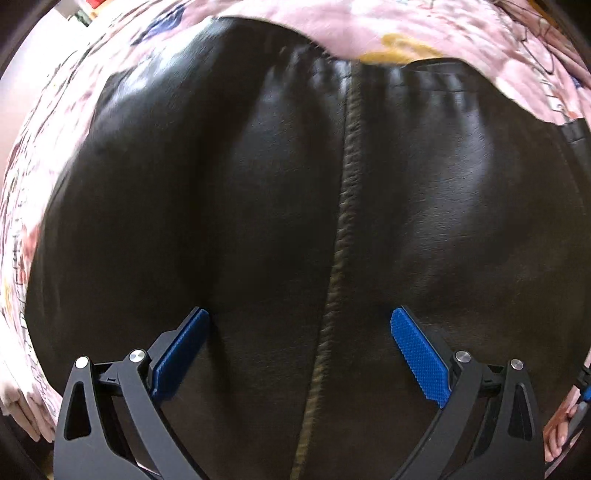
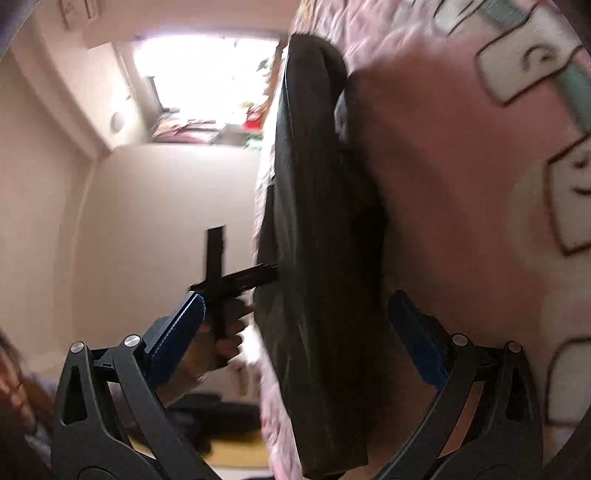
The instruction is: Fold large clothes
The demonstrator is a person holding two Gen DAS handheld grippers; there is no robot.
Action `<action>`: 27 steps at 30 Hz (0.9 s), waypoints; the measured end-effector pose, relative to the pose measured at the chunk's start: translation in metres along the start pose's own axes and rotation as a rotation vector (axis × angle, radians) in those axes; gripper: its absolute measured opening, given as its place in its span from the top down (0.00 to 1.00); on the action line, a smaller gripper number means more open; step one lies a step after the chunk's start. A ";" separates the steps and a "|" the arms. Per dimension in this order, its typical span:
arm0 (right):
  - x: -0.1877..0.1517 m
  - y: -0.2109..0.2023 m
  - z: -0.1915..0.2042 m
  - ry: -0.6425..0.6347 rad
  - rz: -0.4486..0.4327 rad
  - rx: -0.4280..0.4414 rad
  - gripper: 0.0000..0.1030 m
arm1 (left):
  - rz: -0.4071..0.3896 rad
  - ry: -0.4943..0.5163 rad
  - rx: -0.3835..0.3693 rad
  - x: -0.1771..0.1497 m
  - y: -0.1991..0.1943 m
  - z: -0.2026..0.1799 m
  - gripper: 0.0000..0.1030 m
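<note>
My left gripper [image 1: 299, 354] is spread wide, empty, over a black leather garment [image 1: 258, 206] with a rough centre seam [image 1: 343, 206], lying flat on a pink cartoon-print blanket [image 1: 406, 26]. My right gripper [image 2: 295, 325] is also released, straddling the garment's edge. No readable writing.

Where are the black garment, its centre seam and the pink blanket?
Garment [image 1: 461, 221]: left wrist view, right-hand panel.
Seam [image 1: 341, 236]: left wrist view, midway along the stitching.
Blanket [image 2: 461, 184]: right wrist view, plain pink patch.
</note>
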State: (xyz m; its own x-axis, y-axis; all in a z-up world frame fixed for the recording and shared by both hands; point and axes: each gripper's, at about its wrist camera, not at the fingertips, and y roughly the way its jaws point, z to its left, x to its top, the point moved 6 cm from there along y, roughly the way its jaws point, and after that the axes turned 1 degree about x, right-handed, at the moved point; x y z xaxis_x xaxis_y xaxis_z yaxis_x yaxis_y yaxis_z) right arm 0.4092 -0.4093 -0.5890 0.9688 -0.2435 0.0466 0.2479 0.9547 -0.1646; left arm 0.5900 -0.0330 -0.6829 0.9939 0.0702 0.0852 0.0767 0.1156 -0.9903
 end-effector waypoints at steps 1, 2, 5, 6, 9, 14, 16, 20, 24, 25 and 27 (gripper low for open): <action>0.000 0.002 -0.002 0.003 0.019 0.018 0.05 | 0.006 0.003 -0.004 -0.001 0.004 0.001 0.07; -0.001 0.004 -0.004 0.007 0.042 0.054 0.05 | 0.013 0.009 -0.003 -0.002 0.008 0.001 0.07; 0.001 0.008 -0.010 0.005 0.077 0.024 0.08 | 0.014 0.030 0.002 -0.002 0.016 0.001 0.06; 0.001 0.010 -0.011 0.011 0.081 0.025 0.08 | 0.014 0.031 0.004 -0.001 0.017 0.001 0.06; -0.001 0.024 -0.001 -0.004 0.143 0.070 0.07 | 0.012 0.046 0.017 0.003 0.023 -0.003 0.06; -0.005 0.068 0.004 -0.060 0.257 -0.043 0.05 | 0.021 0.036 -0.002 -0.002 0.026 -0.004 0.06; -0.002 0.077 -0.001 -0.046 0.255 -0.102 0.05 | 0.010 0.043 0.003 -0.006 0.025 -0.005 0.06; -0.010 0.088 0.003 -0.103 0.252 -0.188 0.05 | -0.012 0.048 0.005 -0.017 0.023 -0.007 0.06; -0.015 0.098 0.011 -0.122 0.236 -0.244 0.07 | -0.032 0.072 0.006 -0.033 0.019 -0.010 0.06; -0.014 0.099 0.013 -0.125 0.233 -0.254 0.08 | -0.034 0.074 0.003 -0.044 0.014 -0.014 0.06; -0.014 0.103 0.015 -0.130 0.216 -0.299 0.55 | -0.053 0.091 -0.004 -0.044 0.005 -0.017 0.07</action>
State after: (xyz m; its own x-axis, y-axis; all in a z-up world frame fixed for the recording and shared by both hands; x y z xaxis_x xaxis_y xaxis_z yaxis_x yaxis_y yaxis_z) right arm 0.4214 -0.3049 -0.5921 0.9949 0.0000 0.1010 0.0471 0.8849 -0.4635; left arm 0.5478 -0.0521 -0.6935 0.9915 -0.0258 0.1272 0.1293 0.1125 -0.9852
